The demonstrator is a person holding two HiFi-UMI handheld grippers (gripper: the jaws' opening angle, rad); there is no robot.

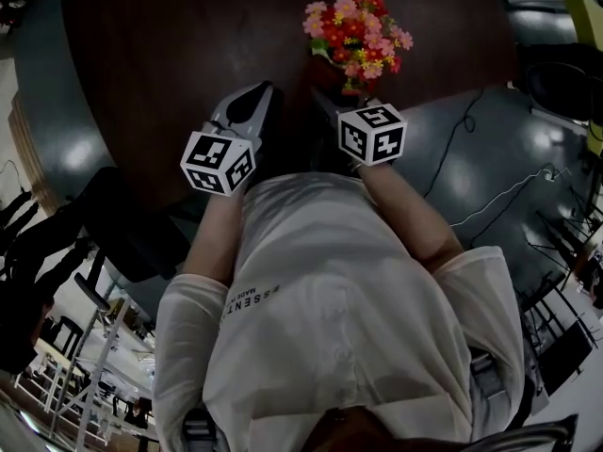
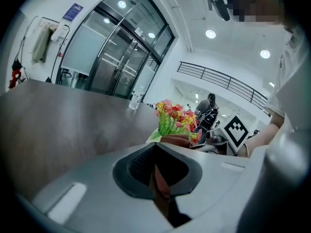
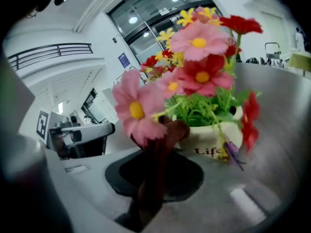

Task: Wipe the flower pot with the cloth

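Left claw [image 2: 156, 171] closed tight, right claw [image 3: 154, 171] clamped on the cloth [image 3: 167, 132].

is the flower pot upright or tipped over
Upright: the flower pot stands with its base on the table, and its flowers rise above the rim.

**Two prints you can read, both only in part**

On the cream flower pot [image 3: 210, 141] in your right gripper view, dark letters spell "Lif"; a flower stem covers whatever follows. In the head view, your white shirt [image 1: 330, 281] carries a line of capitals that reads "SSENTI", with its first letter unclear. A smaller line under it starts with "MADE" and then gets too small to read. The blue sign [image 2: 73, 12] by the glass doors is also too small to read.
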